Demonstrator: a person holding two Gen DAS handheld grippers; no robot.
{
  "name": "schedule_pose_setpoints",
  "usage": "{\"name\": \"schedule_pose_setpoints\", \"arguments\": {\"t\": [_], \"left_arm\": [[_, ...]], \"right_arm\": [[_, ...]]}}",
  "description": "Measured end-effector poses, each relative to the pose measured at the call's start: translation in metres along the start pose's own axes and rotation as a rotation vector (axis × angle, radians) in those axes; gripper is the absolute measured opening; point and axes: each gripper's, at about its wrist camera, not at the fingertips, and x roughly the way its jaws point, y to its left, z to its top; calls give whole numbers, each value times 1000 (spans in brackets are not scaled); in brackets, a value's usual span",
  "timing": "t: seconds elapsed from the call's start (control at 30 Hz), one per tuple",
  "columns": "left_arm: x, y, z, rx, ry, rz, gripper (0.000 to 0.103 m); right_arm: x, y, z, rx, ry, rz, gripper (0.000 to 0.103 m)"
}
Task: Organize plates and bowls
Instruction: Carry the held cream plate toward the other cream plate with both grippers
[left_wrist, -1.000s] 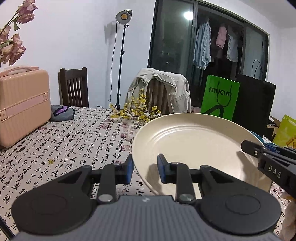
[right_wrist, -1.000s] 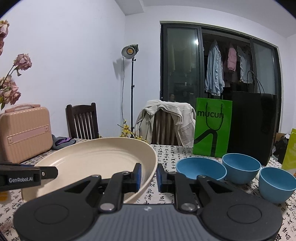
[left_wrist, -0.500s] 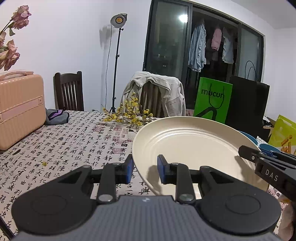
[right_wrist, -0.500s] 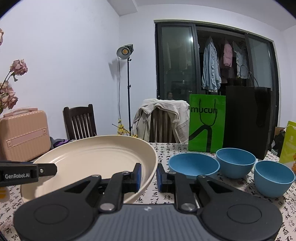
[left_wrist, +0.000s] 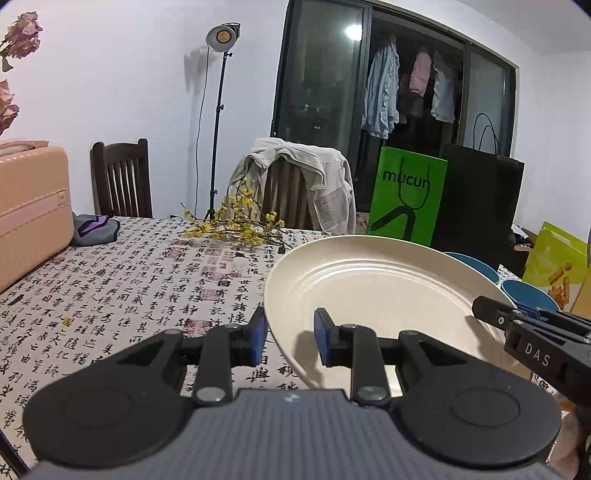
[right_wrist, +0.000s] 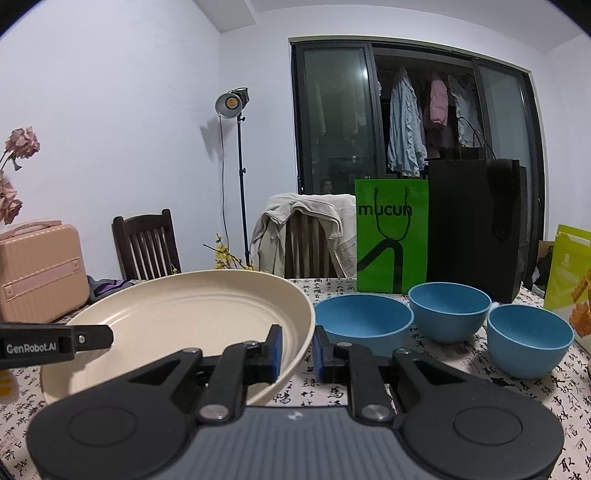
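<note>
Spanning both grippers, plate (left_wrist: 373, 291) rim sits between each's jaws.

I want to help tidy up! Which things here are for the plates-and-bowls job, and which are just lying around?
For the job:
- cream plate, held at its rim by the left gripper and the right gripper
- three blue bowls

Just lying about:
- pink suitcase
- yellow flower sprigs
- green bag
- black bag
- grey pouch
</note>
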Motion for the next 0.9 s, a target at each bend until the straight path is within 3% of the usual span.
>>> {"name": "schedule_pose_setpoints", "arguments": {"t": [0.9], "left_arm": [[12,-11,-14,14,44,-25,27]], "right_arm": [[1,-18,-18,47,45,-22,17]]}}
